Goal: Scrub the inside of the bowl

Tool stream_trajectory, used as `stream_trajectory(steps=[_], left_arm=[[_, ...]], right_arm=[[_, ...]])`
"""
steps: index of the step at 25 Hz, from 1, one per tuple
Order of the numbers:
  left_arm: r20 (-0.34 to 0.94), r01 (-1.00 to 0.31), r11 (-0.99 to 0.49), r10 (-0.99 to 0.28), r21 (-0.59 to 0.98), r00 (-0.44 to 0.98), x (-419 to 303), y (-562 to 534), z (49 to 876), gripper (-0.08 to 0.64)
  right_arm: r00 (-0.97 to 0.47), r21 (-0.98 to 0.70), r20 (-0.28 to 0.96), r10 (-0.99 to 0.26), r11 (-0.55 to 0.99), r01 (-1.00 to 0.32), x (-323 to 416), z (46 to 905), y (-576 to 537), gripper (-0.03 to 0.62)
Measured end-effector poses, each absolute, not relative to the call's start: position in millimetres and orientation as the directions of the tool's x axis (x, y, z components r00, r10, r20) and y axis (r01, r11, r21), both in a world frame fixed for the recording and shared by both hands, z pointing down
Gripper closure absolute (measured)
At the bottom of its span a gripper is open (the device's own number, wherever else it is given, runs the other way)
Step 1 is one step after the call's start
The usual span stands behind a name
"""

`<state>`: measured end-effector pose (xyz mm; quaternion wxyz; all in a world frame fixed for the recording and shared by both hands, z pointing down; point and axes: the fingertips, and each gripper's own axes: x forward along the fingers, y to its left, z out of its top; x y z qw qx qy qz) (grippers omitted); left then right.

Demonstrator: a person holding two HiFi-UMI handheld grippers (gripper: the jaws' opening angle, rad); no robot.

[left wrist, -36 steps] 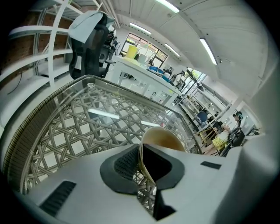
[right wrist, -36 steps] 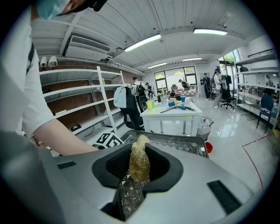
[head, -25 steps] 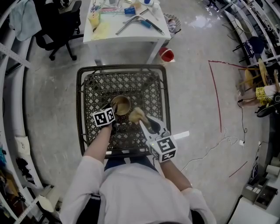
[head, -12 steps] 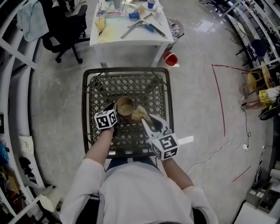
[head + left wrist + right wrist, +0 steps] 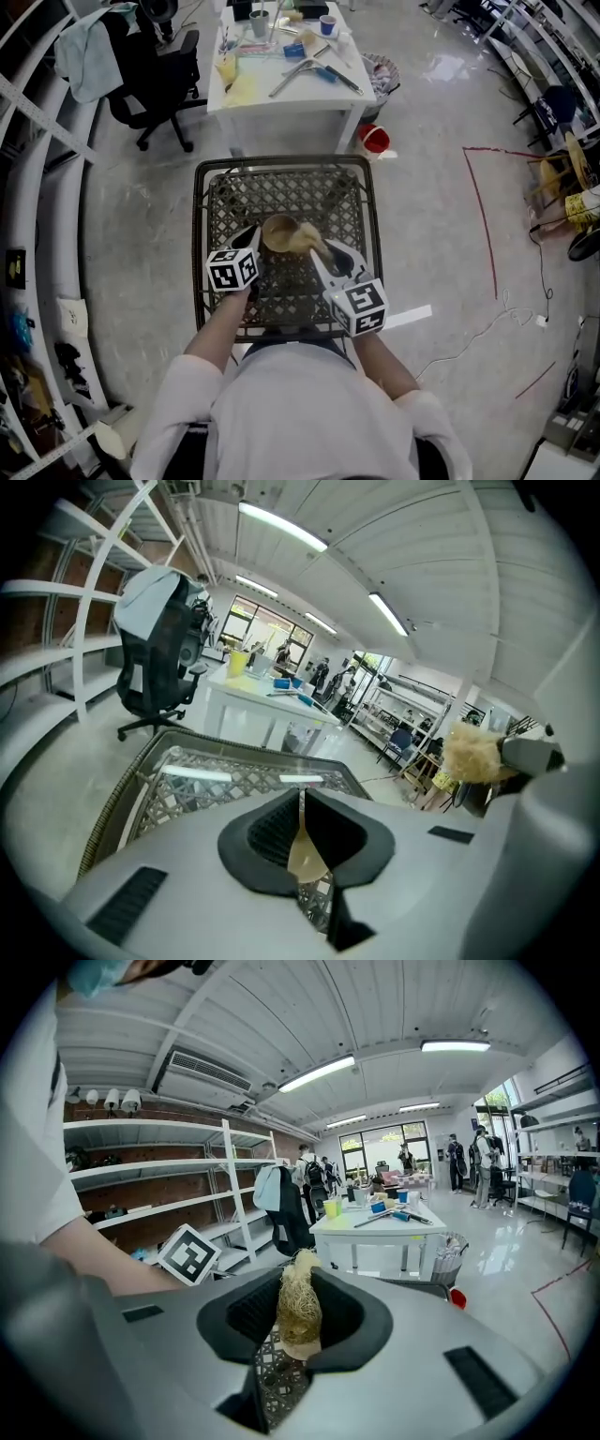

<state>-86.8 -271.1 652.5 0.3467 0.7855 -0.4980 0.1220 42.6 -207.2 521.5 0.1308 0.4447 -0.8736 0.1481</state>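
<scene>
Scrubbing looks barely begun: the left gripper (image 5: 256,236), jaws just closed, pinches the tan round bowl (image 5: 277,231) at nine o'clock, while the right gripper (image 5: 319,251) clamps a straw-coloured fibre scrubber (image 5: 304,238) at its three-o'clock edge.

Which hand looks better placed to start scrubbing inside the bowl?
Right. The right tool grips the scrubber close by the bowl. The left tool has just been closing its jaws onto the bowl's rim, so it is busy holding it.
</scene>
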Motion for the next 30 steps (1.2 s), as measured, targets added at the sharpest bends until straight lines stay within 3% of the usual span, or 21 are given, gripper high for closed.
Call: stream_trajectory(steps=[20, 30], left_arm=[[0.32, -0.848, -0.449, -0.789, 0.283, 0.525, -76.8, -236.3, 507.7, 0.514], [0.294, -0.851, -0.467, -0.8, 0.24, 0.523, -75.3, -218.1, 486.2, 0.514]], right_arm=[[-0.579, -0.121, 0.277, -0.767, 0.57, -0.813, 40.6, 490.1, -211.8, 0.492], [-0.599, -0.132, 0.236, -0.765, 0.586, -0.8, 37.4, 479.3, -207.7, 0.492]])
